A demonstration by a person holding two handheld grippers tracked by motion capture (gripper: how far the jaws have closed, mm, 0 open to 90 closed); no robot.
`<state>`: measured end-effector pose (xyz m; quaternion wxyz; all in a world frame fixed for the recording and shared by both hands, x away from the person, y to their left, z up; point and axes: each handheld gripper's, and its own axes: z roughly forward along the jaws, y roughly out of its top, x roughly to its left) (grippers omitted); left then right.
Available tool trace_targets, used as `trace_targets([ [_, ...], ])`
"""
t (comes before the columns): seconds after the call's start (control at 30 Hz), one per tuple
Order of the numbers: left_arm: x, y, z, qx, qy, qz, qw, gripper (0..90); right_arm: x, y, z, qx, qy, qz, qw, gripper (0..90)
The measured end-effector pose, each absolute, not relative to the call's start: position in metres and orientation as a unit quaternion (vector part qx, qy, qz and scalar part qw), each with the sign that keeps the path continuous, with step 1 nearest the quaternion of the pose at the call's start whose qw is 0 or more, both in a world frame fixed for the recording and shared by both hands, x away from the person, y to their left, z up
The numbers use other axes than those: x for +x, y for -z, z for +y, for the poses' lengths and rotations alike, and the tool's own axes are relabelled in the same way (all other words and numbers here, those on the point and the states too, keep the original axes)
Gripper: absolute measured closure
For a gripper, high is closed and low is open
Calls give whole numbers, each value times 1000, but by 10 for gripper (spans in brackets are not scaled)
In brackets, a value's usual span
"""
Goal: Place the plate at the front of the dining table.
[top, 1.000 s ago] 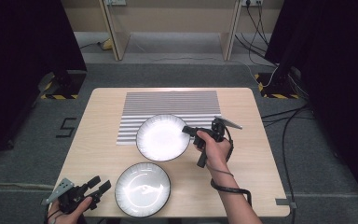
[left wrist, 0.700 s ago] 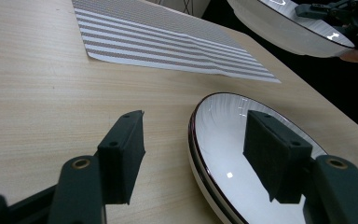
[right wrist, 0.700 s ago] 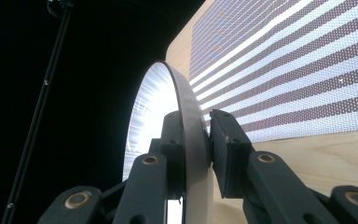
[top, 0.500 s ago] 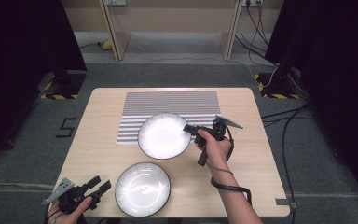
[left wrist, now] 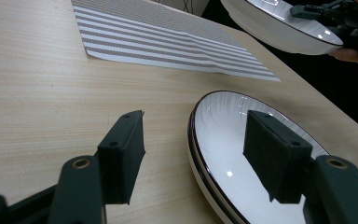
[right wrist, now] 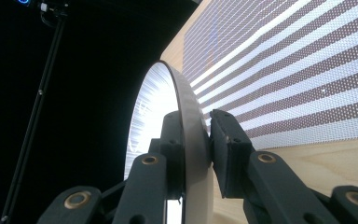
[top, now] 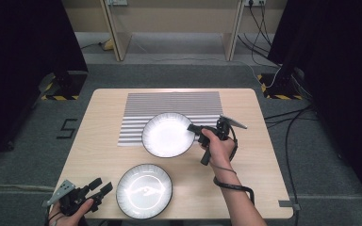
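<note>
right gripper (top: 194,129): clamped on right rim of far plate (top: 167,134), one pad inside, one under; plate lifted off bench, seen clear of the top in left gripper view.
far plate spot: over near edge of striped mat (top: 172,104), mid-bench (top: 264,160).
left gripper (top: 100,186): jaws apart, gripping nothing, at near-left corner of bench.
near plate (top: 144,190): flat on bench at near edge, just right of left gripper; one pad hangs over its rim.
</note>
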<state>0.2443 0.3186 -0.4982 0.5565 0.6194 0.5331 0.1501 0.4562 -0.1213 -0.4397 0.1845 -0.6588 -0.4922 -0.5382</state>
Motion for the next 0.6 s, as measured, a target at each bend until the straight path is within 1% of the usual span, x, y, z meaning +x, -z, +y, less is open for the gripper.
trace_targets([
  [0.6, 244, 498, 318, 619, -148, 532, 558, 378, 462, 444, -125, -669, 532, -488, 179, 755],
])
